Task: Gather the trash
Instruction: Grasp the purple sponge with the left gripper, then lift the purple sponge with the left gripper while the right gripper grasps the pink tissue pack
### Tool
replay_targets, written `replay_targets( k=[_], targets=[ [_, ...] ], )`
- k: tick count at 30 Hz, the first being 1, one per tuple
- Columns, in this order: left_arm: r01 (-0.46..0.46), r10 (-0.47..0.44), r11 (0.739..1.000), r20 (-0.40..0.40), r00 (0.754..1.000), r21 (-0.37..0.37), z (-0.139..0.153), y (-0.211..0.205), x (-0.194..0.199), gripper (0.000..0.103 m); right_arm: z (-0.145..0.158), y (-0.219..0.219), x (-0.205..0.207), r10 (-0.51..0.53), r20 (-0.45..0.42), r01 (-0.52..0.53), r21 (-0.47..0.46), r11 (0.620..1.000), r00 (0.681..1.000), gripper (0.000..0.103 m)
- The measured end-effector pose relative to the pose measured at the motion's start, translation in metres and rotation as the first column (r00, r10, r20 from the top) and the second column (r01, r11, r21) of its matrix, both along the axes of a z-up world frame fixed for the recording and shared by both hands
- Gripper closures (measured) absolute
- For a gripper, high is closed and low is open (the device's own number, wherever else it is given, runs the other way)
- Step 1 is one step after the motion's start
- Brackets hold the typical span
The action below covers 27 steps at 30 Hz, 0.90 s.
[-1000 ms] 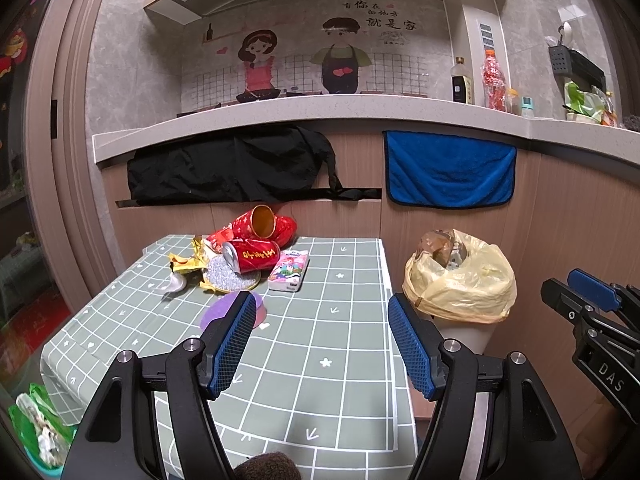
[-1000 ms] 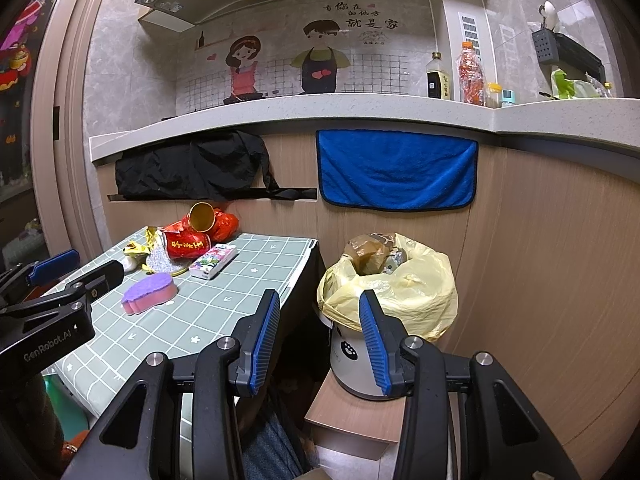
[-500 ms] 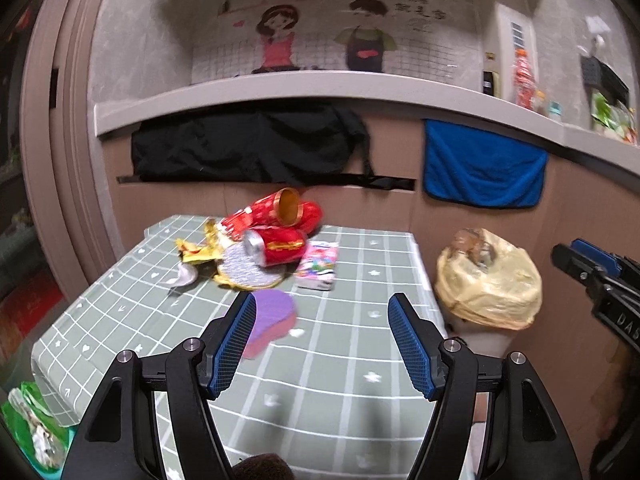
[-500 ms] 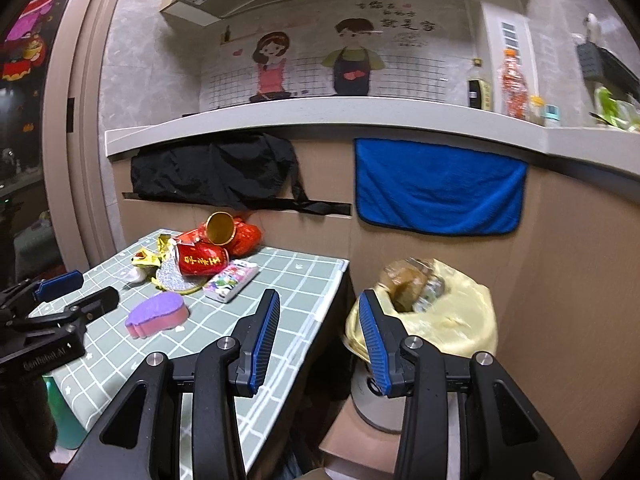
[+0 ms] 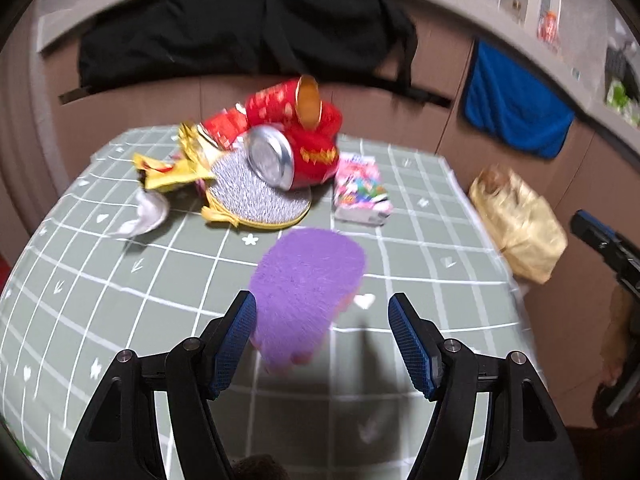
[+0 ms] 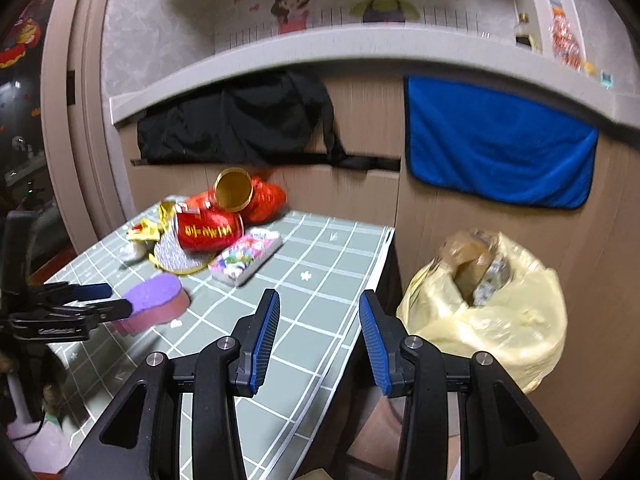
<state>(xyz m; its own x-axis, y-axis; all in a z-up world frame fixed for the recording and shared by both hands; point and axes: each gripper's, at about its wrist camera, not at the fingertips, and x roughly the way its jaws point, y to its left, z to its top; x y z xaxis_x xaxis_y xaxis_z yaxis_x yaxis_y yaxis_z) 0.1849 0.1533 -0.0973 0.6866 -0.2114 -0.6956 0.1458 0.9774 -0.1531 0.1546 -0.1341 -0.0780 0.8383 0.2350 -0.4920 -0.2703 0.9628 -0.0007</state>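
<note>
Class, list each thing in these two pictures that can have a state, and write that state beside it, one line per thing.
left gripper: open, empty, around the near end of the sponge
right gripper: open, empty
purple sponge: flat on the table
red can: on its side
yellow trash bag: open, partly filled
pink packet: lying flat
blue towel: hanging

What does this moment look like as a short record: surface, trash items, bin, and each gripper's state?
surface: table with green grid cloth
nearest item: purple sponge, lying flat on the cloth
trash pile: red can on its side, round silver mat, yellow wrapper, colourful packet
bin: yellow-lined bin beside the table, already holding rubbish
left gripper: open, around the near end of the sponge, not gripping it
right gripper: open, empty, over the table's edge
</note>
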Motion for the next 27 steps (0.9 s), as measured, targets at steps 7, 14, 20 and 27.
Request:
replay_targets(
  k=[7, 14, 20, 27],
  targets=[
    [0.03, -0.03, 1.0, -0.071, 0.997, 0.0, -0.017, 0.003, 0.039, 0.034, -0.014, 0.001, 0.012, -0.006, -0.051, 0.006, -0.006, 1.0, 0.999, 0.063],
    [0.031, -0.034, 0.999, -0.118, 0.992, -0.027, -0.026, 0.002, 0.051, 0.03, -0.019, 0.009, 0.018, 0.012, -0.068, -0.014, -0.027, 1.0, 0.998, 0.063],
    [0.019, -0.02, 1.0, -0.13, 0.991, -0.011, -0.026, 0.0, 0.053, 0.032, -0.021, 0.016, 0.022, 0.023, -0.078, -0.027, -0.039, 0.999, 0.997, 0.063],
    [-0.029, 0.022, 0.997, -0.097, 0.995, -0.071, -0.013, 0.009, 0.043, 0.034, -0.003, 0.036, 0.037, 0.086, -0.056, -0.089, -0.049, 0.995, 0.995, 0.063]
  ],
)
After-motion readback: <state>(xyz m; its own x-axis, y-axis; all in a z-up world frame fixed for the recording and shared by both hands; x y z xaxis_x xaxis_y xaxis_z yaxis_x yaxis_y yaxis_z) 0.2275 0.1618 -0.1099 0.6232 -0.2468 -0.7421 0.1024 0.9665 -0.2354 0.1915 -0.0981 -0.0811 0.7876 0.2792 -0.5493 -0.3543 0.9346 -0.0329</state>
